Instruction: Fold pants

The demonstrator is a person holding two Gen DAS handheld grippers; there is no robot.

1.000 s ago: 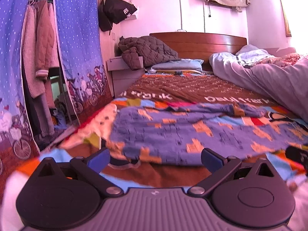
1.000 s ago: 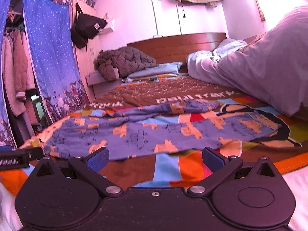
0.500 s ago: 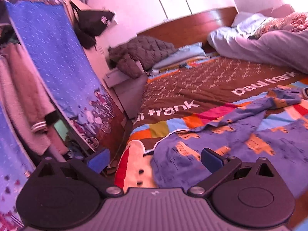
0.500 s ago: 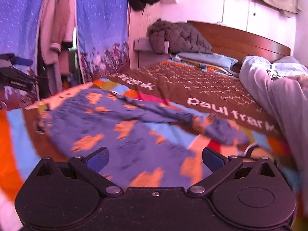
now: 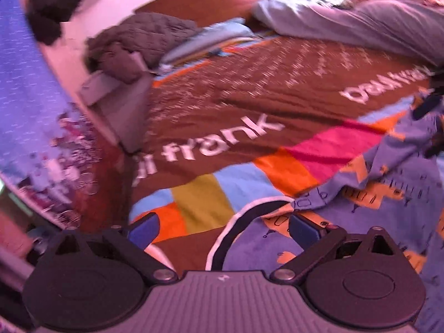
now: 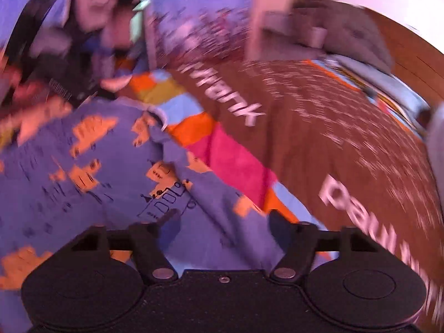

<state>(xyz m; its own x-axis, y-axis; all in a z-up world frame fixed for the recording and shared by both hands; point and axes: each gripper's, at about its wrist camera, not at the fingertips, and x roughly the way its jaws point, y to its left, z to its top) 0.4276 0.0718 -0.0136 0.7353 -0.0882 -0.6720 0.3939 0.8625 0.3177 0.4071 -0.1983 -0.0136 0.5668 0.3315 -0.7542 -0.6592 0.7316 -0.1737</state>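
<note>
Since a moment ago we've swung low over the pants; each hand-held gripper, left and right, gapes wide to seize an edge.

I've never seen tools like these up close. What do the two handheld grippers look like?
Each is a wide, flat body with two round black discs at its corners and black angled link arms leading to two short fingers with blue pads. The left gripper has a grey ribbed centre plate; the right gripper has a plain black one. Silver rivets mark the pivots. No cables, hands or sleeves show.
</note>
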